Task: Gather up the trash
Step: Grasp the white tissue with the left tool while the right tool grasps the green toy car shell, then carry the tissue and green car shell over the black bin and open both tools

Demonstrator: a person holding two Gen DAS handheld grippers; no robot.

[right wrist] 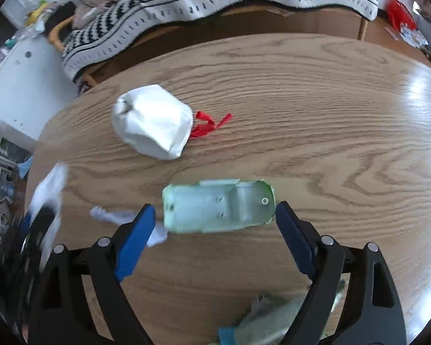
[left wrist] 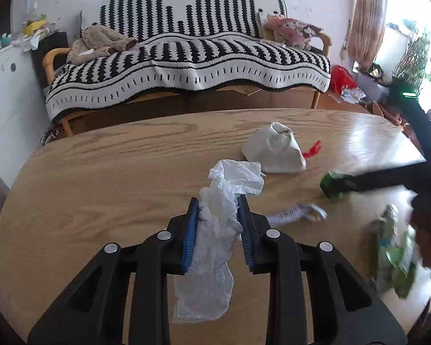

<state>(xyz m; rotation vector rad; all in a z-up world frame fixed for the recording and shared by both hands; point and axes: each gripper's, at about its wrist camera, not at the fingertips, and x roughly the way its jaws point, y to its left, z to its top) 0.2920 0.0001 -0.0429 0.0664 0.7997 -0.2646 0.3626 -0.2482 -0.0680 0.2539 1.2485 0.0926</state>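
My left gripper (left wrist: 218, 201) is shut on a crumpled white tissue (left wrist: 215, 230), which hangs down between its blue pads just above the wooden table (left wrist: 100, 172). In the right wrist view my right gripper (right wrist: 215, 208) is open, its jaws straddling a pale green plastic tray (right wrist: 215, 210) that lies on the table; the pads stand just off its ends. A crumpled white paper bag (right wrist: 155, 120) lies further back, with a red ribbon scrap (right wrist: 209, 123) beside it. A twisted white paper strip (right wrist: 109, 215) lies left of the tray.
A green wrapper (left wrist: 396, 253) lies near the table's right front edge. Behind the table stands a sofa under a black-and-white striped blanket (left wrist: 186, 57). A white cabinet (left wrist: 3, 86) is at the left, and clutter lies on the floor at the far right.
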